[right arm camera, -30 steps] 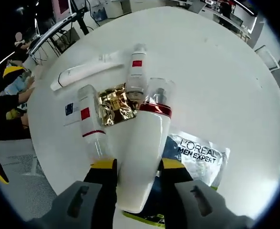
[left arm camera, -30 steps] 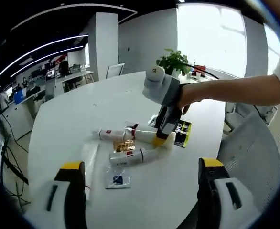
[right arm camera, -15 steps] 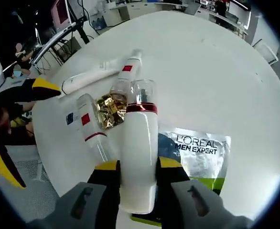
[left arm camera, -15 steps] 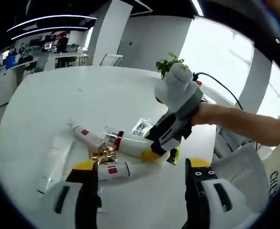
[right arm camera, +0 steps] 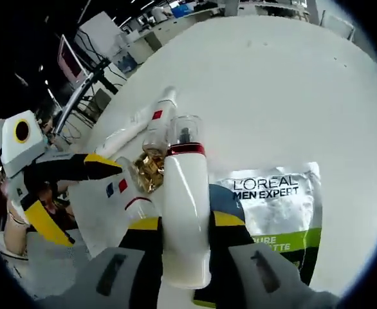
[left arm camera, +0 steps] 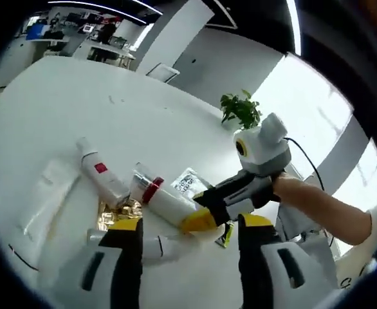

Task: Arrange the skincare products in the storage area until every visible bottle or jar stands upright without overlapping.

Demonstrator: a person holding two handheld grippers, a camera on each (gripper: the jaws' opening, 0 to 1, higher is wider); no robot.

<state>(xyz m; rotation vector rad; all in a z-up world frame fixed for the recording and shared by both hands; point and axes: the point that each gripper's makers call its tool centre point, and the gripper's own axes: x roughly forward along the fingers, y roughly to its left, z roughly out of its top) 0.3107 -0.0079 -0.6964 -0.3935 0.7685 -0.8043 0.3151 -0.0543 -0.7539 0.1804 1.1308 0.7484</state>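
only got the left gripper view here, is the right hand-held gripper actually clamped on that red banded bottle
Observer: Yes. In the right gripper view the right hand-held gripper has both jaws pressed against the sides of the white bottle, near its base.
Operator: whats the packet behind it
Observer: A silver sachet with a green band, printed L'OREAL MEN EXPERT, lying flat on the table.
Operator: and my gripper from that side
Observer: The left hand-held gripper is open, its tips close to the small red-labelled bottle, which lies on its side.
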